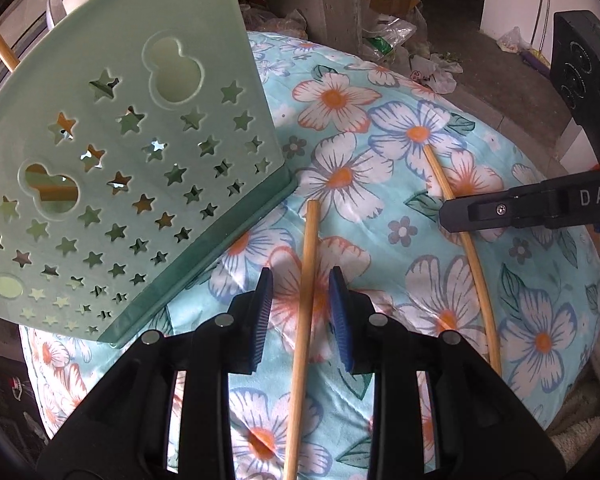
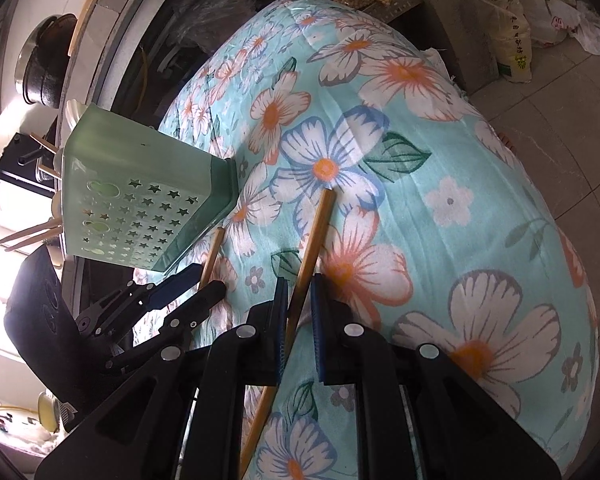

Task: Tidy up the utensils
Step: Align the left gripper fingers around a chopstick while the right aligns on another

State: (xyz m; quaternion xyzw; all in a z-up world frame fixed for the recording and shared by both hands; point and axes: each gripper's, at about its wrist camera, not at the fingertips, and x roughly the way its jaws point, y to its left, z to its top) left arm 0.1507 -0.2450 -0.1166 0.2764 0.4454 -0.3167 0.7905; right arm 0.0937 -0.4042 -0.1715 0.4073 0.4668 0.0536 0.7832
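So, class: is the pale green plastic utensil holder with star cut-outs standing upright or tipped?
Tipped: the pale green plastic utensil holder leans, base edge on the floral cloth.

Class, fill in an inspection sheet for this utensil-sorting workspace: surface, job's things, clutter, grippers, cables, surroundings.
Surface: floral cloth over a rounded table.
Job's things: green star-cut holder at the cloth's edge; two chopsticks on the cloth.
Clutter: nothing seen on the cloth.
Grippers: left gripper open, fingers straddling one chopstick; right gripper shut on the other.
Cables: yellow cable beside the table.
Surroundings: plastic bags on the floor.
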